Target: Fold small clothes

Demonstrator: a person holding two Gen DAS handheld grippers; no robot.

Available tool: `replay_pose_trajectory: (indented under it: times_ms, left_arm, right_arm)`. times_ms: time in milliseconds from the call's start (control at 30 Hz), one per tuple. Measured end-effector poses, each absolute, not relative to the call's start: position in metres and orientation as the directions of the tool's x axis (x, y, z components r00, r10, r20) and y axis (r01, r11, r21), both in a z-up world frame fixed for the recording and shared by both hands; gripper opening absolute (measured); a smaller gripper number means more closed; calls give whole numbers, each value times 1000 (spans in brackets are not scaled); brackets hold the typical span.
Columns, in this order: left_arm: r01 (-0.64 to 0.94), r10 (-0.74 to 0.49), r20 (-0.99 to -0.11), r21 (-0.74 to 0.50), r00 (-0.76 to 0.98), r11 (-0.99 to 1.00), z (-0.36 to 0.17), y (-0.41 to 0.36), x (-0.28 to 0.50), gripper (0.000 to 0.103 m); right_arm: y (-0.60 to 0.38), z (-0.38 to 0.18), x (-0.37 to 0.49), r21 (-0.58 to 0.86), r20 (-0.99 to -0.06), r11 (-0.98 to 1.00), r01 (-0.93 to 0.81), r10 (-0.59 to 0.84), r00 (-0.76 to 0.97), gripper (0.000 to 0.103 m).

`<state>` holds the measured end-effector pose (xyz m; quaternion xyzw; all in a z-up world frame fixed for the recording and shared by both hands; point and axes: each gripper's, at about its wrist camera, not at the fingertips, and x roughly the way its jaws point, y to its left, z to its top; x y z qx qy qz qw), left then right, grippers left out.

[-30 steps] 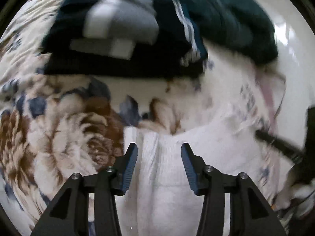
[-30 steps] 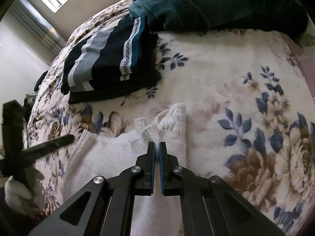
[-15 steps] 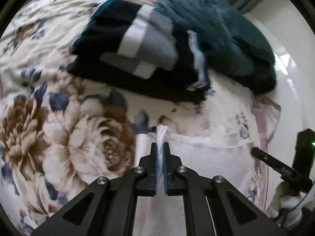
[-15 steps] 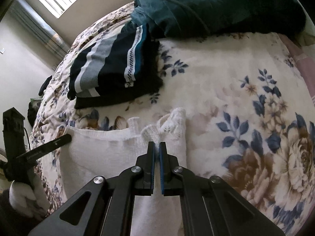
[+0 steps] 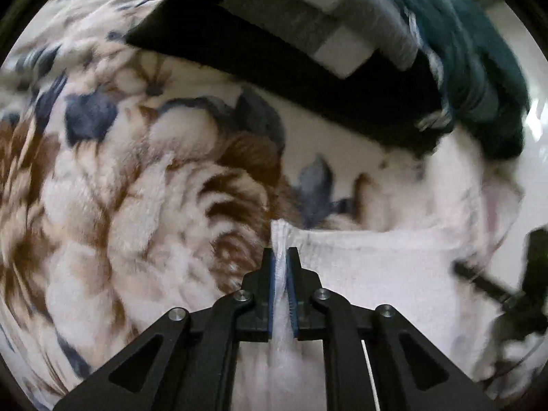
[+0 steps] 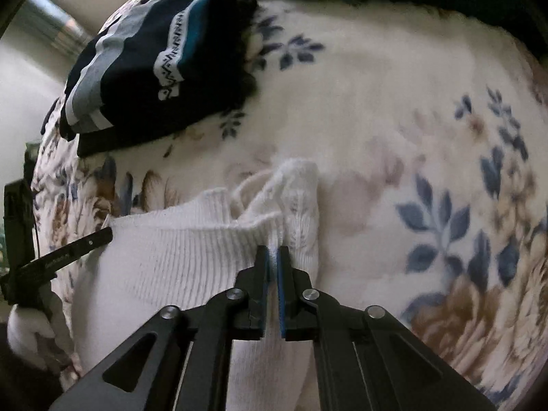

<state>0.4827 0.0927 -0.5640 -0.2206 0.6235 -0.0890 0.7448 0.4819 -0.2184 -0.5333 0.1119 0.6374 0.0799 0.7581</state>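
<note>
- Your left tongs (image 5: 281, 263) are pinching the left corner of the white ribbed knit garment (image 5: 376, 274); a ridge of white fabric stands up between the blue pads. The jaws are easing open a little, yet the cloth is not free of them.
- Your right tongs (image 6: 273, 263) are nearly together, with a fold of the same white knit caught at their tips, at the garment's right end just beside its bunched lacy part (image 6: 294, 185).
- The garment lies flat on the floral plush bed cover (image 6: 411, 137), its top edge running straight across from one pair of tongs to the other. That edge is the long axis you are working with.
- Each hand holds one end of that edge, so neither is nearer: the cloth is shared between them. From the right wrist view, the left tongs' black finger (image 6: 68, 250) touches the far left end.
- The rest of the garment runs back under both tools toward you, so the bare bed beyond the edge is where a fold could land.
- I judge that the coming move turns on keeping both ends level and parallel; if one corner slips out early, the fold will skew.
- The folded dark striped clothes (image 6: 154, 61) lie well apart, further up the bed.
</note>
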Motion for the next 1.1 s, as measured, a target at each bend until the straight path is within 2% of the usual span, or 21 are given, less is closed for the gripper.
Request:
replay_pose_trajectory:
  times_ms: [33, 67, 133, 200, 267, 300, 333, 367, 400, 533, 600, 633, 700, 733, 767, 800, 833, 867, 933, 1100]
  left_arm:
    - [-183, -445, -871, -482, 210, 857, -559, 101, 477, 23]
    - [-202, -472, -854, -513, 221, 834, -555, 106, 473, 37]
    - [-233, -495, -830, -550, 257, 802, -544, 115, 458, 53]
    - [-218, -505, -828, -555, 244, 803, -539, 111, 445, 53]
    - [-176, -495, -838, -536, 230, 826, -540, 98, 434, 47]
    - [-151, -474, -846, -516, 243, 843, -540, 93, 430, 33]
    - [-128, -435, -863, -476, 258, 870, -539, 88, 426, 7]
    - [-120, -418, -868, -461, 269, 879, -536, 86, 425, 7]
    - [-120, -395, -872, -443, 290, 889, -534, 88, 422, 7]
    - [-120, -352, -909, -384, 223, 915, -566, 95, 422, 7]
    - [-100, -351, -912, -378, 213, 921, -569, 92, 429, 8]
    - [-102, -358, -909, -385, 211, 917, -564, 94, 432, 11]
    - [-122, -439, -867, -475, 236, 872, -545, 102, 435, 13]
    - [-131, -452, -851, -497, 265, 858, -536, 106, 435, 27]
    - [-138, -472, -828, -528, 303, 838, -527, 114, 430, 48]
    - [-145, -510, -795, -576, 327, 805, -522, 122, 423, 59]
    - [-163, -538, -774, -610, 335, 776, -522, 130, 415, 74]
    - [-176, -554, -762, -628, 335, 758, -525, 136, 409, 75]
    - [-215, -588, -751, -654, 301, 726, -543, 137, 394, 75]
    - [-242, -661, -728, -685, 183, 687, -594, 101, 373, 78]
  right_arm:
    - [-223, -531, 480, 300, -942, 954, 32, 290, 166, 21]
    - [-229, -527, 476, 332, -935, 942, 53, 321, 154, 37]
    - [-245, -517, 466, 401, -908, 909, 111, 378, 179, 47]
    - [-261, -511, 453, 480, -872, 860, 175, 447, 199, 48]
    - [-270, -517, 440, 542, -840, 805, 243, 508, 190, 48]
    - [-270, -526, 433, 575, -818, 774, 266, 552, 164, 48]
    - [-265, -537, 430, 593, -802, 759, 269, 585, 120, 48]
    - [-257, -543, 428, 598, -796, 757, 264, 599, 87, 33]
    - [-253, -545, 425, 592, -801, 765, 254, 591, 89, 9]
    - [-264, -530, 419, 512, -859, 820, 256, 479, 182, 2]
    - [-267, -538, 420, 465, -885, 847, 258, 433, 173, 3]
    - [-266, -550, 422, 472, -882, 840, 268, 452, 134, 3]
    - [-266, -557, 422, 502, -864, 814, 291, 491, 116, 4]
    - [-268, -553, 424, 524, -850, 800, 293, 513, 119, 5]
    - [-272, -549, 425, 549, -833, 782, 294, 539, 122, 10]
    - [-276, -544, 424, 574, -816, 762, 301, 564, 128, 18]
    - [-283, -538, 421, 600, -797, 737, 311, 584, 153, 44]
    - [-287, -533, 417, 618, -784, 721, 313, 595, 176, 63]
    - [-294, -532, 408, 659, -749, 690, 298, 635, 189, 69]
    - [-273, -579, 385, 741, -641, 613, 275, 767, 16, 69]
